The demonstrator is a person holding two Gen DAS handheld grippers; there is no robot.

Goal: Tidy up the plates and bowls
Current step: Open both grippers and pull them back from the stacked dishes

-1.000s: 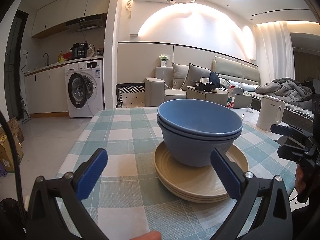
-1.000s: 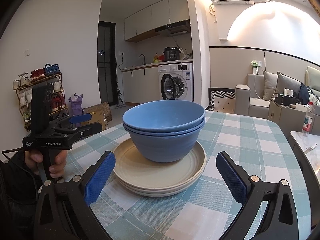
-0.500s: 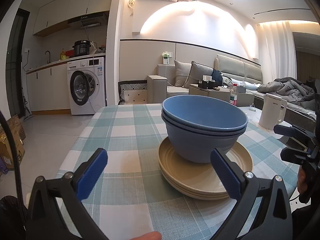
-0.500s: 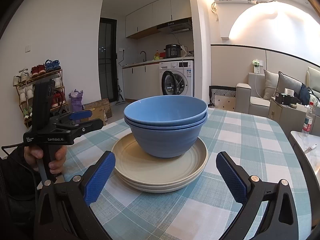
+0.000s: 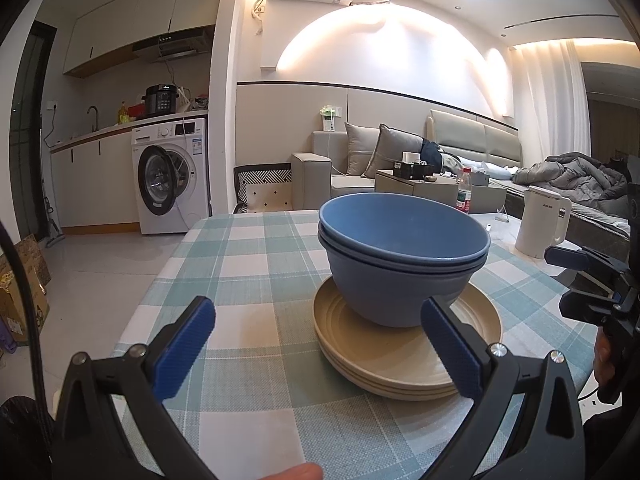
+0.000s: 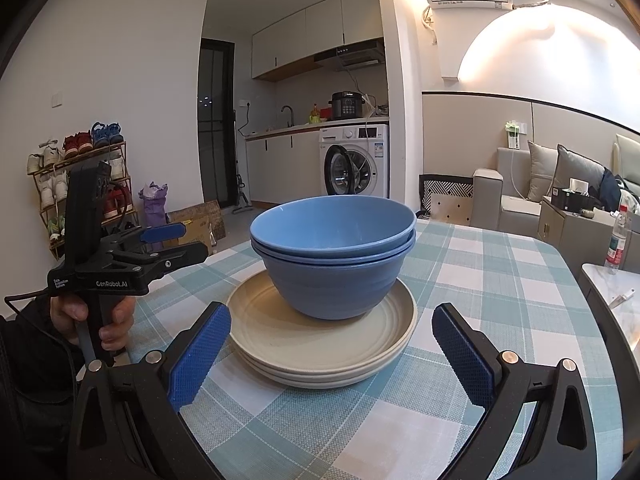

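On the checked teal-and-white tablecloth [image 6: 500, 280], near the middle of the table, stands a single stack: two blue bowls [image 6: 334, 256] nested one inside the other, set upon a pile of beige plates [image 6: 320, 344]. Three plate rims can be counted at the near edge in the right wrist view; whether more lie beneath cannot be told. The lower bowl rests directly on the top plate, slightly toward its far side.

Two handheld grippers are present. Left gripper [image 5: 316, 344]: jaws spread wide, blue textured pads [image 5: 184, 344] well apart, holding nothing and touching nothing; the stack sits ahead of it and toward its right finger, which overlaps the plates in the left wrist view. Right gripper [image 6: 328, 356]: jaws likewise wide open and empty, the stack centred between and beyond its two fingers, apart from both pads.

From the right wrist view, the left gripper appears at the left, gripped from below by a hand [image 6: 94, 316]; its body bears the white lettering "GenRobot.AI" and a smaller label reading "Data Acquisition System".

Background items: one white washing machine [image 6: 354, 164] with its label too small to read, one black multicooker [image 6: 347, 105] on the counter above it, one white kettle [image 5: 540, 226] with illegible dark lettering, one water bottle [image 6: 616, 240] with a red label, and one shoe rack [image 6: 80, 184].
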